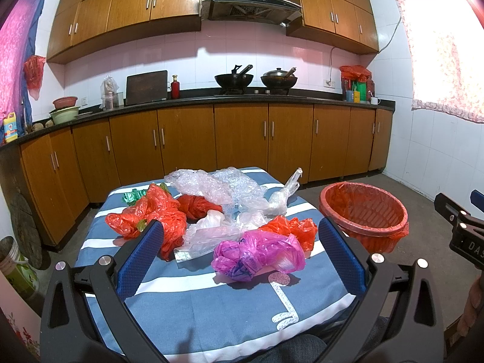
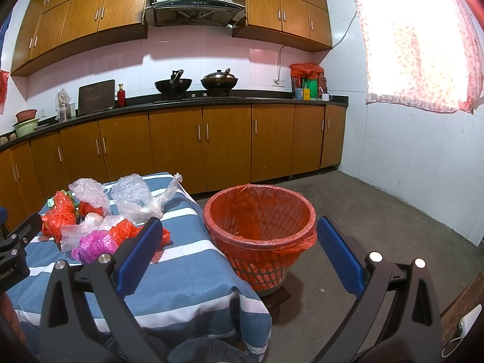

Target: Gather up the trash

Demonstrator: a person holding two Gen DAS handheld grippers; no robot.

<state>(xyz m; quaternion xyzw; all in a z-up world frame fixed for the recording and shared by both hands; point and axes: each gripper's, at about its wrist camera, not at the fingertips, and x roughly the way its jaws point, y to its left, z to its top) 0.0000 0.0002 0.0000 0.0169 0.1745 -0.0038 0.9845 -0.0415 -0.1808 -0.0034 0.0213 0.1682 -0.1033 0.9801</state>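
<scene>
Wooden kitchen cabinets (image 1: 187, 142) line the far wall under a dark worktop, where two woks (image 1: 233, 79) sit on the stove. Nearer, a bench covered with a blue-and-white striped cloth (image 1: 193, 296) carries the trash — a loose heap of crumpled plastic bags.

Left gripper (image 1: 239, 242) hangs above the near edge of the bench, its blue-padded fingers (image 1: 142, 251) spread wide and grasping nothing. Between the fingers and just ahead of them lies a pink bag (image 1: 257, 255), with a clear bag (image 1: 208, 236) beside it towards the left finger. A red bag (image 1: 151, 214) sits just beyond the left fingertip, a smaller red bag (image 1: 290, 228) beyond the pink one, and bubble wrap (image 1: 205, 186) at the far end of the heap.

Right gripper (image 2: 239, 242) is off the bench's side, its fingers (image 2: 335, 251) likewise released and empty. A red basket (image 2: 260, 236) lined with a red bag stands on the floor between and just ahead of these fingers (it rests on a low dark stand), beside the bench and apart from the heap.
</scene>
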